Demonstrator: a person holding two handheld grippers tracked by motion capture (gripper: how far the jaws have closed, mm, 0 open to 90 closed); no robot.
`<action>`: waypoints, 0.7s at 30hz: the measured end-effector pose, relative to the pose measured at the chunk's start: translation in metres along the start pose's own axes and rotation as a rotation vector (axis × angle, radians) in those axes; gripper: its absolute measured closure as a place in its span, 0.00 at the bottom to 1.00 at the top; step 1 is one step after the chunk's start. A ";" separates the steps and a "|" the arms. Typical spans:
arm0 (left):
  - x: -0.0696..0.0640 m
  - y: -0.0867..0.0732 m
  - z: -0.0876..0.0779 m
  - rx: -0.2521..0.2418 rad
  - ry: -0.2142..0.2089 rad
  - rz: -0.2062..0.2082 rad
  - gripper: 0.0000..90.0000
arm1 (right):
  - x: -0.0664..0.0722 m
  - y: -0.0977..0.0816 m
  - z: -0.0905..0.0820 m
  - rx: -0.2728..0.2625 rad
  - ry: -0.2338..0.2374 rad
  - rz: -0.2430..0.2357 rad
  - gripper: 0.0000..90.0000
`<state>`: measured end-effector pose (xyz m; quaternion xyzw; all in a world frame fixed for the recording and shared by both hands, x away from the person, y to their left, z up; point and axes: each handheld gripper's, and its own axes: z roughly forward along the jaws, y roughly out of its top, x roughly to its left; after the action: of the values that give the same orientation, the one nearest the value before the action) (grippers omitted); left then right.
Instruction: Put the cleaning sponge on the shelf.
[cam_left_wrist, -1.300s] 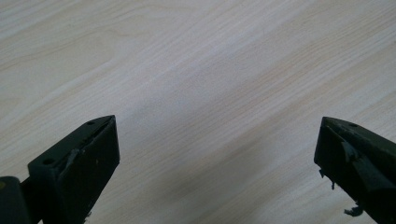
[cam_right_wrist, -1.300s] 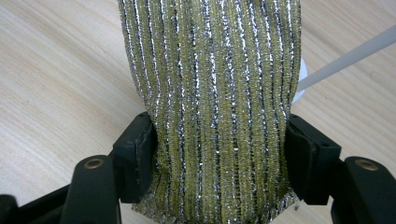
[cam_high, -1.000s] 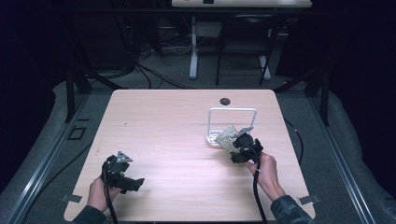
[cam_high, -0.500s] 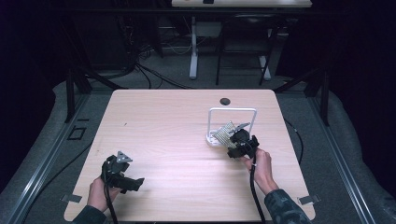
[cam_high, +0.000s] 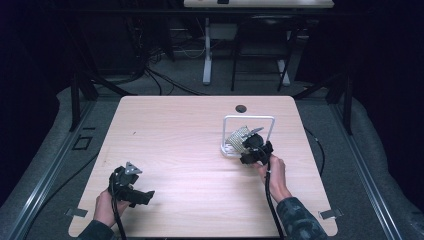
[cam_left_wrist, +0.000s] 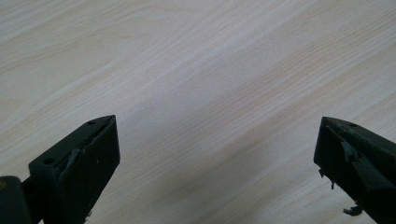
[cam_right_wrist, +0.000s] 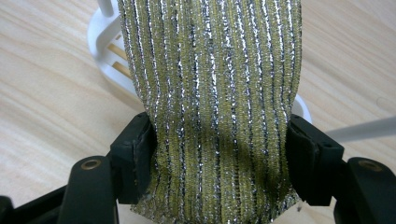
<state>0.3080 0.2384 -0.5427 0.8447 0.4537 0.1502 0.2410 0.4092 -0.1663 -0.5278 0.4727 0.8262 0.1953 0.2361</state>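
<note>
Right gripper view looks along the right gripper (cam_right_wrist: 219, 154), whose jaws are clenched on a glittery green-and-silver scouring sponge (cam_right_wrist: 210, 93), one pad on each side edge. The sponge looks light and soft, likely to squash and sag, with a rough weave that should not slip; pinching it across the narrow sides, as here, seems a sound hold. It hangs over the white rack (cam_right_wrist: 105, 42) at the far right of the table (cam_high: 175, 130). Near the left corner, the left gripper (cam_high: 131, 186) rests with jaws spread wide over bare wood.
</note>
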 end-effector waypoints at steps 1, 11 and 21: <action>0.000 0.000 0.000 0.000 0.000 0.001 0.00 | 0.001 0.001 0.002 0.008 0.003 0.000 0.36; 0.000 0.000 0.001 0.003 0.003 0.003 0.00 | 0.002 0.004 0.013 0.008 0.006 0.039 0.35; 0.000 0.000 0.001 0.006 0.002 0.004 0.00 | 0.002 0.013 0.021 0.017 0.006 0.060 0.34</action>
<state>0.3086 0.2387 -0.5432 0.8463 0.4526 0.1500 0.2377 0.4296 -0.1563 -0.5382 0.4987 0.8140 0.1969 0.2236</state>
